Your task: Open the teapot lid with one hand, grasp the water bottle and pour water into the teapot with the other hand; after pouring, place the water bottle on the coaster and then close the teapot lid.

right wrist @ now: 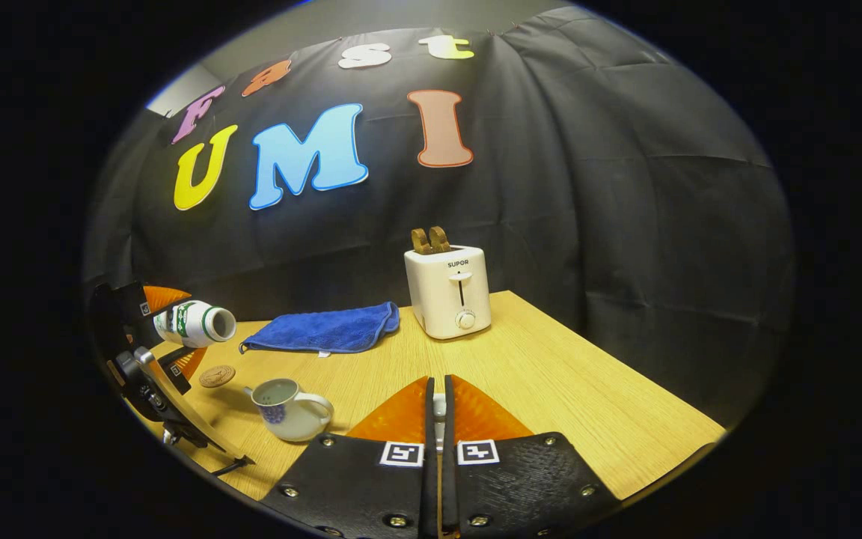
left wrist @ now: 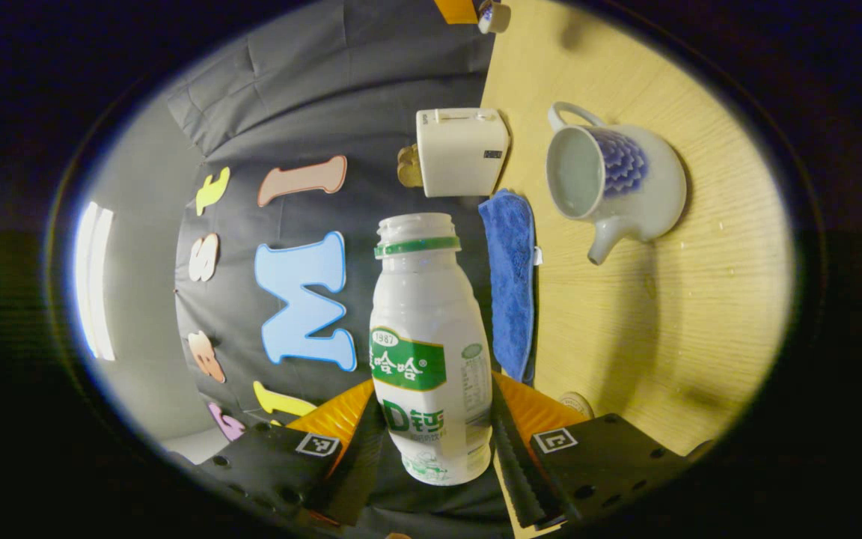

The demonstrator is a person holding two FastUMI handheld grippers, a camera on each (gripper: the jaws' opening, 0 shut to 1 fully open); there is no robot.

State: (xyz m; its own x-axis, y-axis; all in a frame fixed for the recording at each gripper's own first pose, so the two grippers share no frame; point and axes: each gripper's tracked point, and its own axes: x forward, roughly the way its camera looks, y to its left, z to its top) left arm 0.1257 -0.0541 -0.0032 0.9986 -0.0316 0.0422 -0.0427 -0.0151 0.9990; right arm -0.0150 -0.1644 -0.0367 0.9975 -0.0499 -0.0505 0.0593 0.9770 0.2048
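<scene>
Gripping the bottle [left wrist: 431,352], the left gripper [left wrist: 431,442] has its jaws pinching the lower body from both sides at bottom centre of the left gripper view. Bottle is uncapped, mouth pointing toward frame top, green ring below the mouth. That view is rolled sideways: tabletop [left wrist: 700,337] fills the right half, booth wall the left. Teapot [left wrist: 614,180] sits upper right, lid off, interior visible, spout toward frame bottom, handle toward frame top. Blue cloth [left wrist: 509,284] lies just right of the bottle in frame, toaster [left wrist: 461,150] above it at centre top. Coaster [left wrist: 577,404] peeks out near the right jaw, partly hidden.

In the right gripper view, the left gripper [right wrist: 158,329] appears at far left holding the bottle [right wrist: 195,323] tipped on its side, mouth pointing right, above the tabletop [right wrist: 551,374]. Teapot [right wrist: 289,408] stands lower left, below and right of the bottle. Coaster [right wrist: 216,375] lies just left of the teapot. Cloth [right wrist: 326,329] at centre left, toaster [right wrist: 450,288] at centre with bread sticking out. Right gripper [right wrist: 439,412] at bottom centre, jaws pressed nearly together on a small pale piece; cannot tell what it is.
</scene>
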